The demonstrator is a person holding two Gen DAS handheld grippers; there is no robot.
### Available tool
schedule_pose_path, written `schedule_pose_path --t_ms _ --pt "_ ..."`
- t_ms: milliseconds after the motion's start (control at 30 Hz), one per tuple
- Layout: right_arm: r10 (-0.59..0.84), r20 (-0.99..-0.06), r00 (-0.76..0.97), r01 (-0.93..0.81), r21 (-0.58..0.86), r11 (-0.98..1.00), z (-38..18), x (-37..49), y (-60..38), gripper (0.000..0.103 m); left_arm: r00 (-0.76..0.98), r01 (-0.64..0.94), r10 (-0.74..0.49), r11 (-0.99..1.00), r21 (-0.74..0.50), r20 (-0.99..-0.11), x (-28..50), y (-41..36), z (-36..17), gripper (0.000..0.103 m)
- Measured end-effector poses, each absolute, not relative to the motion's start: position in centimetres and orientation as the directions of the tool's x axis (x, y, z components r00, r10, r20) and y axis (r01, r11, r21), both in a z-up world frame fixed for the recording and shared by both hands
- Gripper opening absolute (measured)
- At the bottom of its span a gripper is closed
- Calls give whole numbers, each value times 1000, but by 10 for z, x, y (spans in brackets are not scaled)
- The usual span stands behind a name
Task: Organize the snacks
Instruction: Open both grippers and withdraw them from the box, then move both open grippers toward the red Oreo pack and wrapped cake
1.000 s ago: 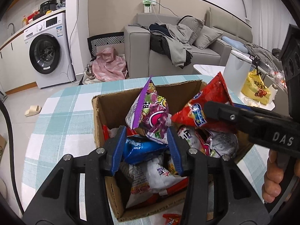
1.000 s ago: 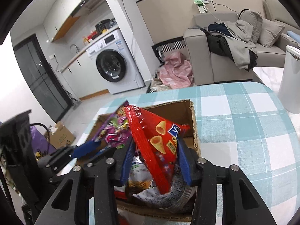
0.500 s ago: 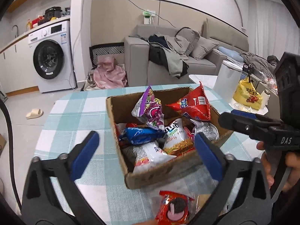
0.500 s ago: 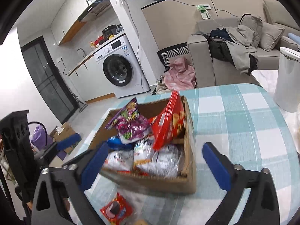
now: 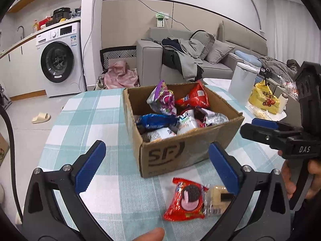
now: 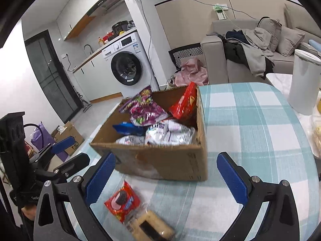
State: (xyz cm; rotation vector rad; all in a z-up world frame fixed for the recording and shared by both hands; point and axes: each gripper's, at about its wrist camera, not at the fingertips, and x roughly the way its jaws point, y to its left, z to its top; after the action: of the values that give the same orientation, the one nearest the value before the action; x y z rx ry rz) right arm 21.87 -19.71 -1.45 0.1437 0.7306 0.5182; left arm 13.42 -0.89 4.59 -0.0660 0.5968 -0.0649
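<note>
Red foil marks the next thing to go: a cookie packet lies flat on the checked worktop, just short of the cardboard box and outside it. Touching its right side is a pale wrapped bar in clear film. From the left claw the packet sits slightly ahead and below, between the two blue pads and nearer the right-hand one; its long axis runs roughly fore and aft, tilted a little. From the right claw the same packet lies low and to the left, close beside the left pad, with the bar trailing toward the camera.

Both claws are spread wide and hold nothing, and neither touches the packet, the bar or the box.

By my reading the left claw is the better placed, since the packet already lies inside its span. A short drop forward and down would bracket it, then a lift over the near wall of the box, where several bags are already piled.
</note>
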Motion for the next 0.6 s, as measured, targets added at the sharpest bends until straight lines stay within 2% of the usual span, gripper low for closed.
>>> schedule_pose_path --t_ms 367,600 --pt "485 -655 580 -394 296 870 -33 190 -198 103 806 27 -73 996 -86 -587 112 -7 28 102" --pt "406 -757 512 -414 197 889 -56 187 -177 103 795 14 -64 996 -88 -603 112 -5 23 102"
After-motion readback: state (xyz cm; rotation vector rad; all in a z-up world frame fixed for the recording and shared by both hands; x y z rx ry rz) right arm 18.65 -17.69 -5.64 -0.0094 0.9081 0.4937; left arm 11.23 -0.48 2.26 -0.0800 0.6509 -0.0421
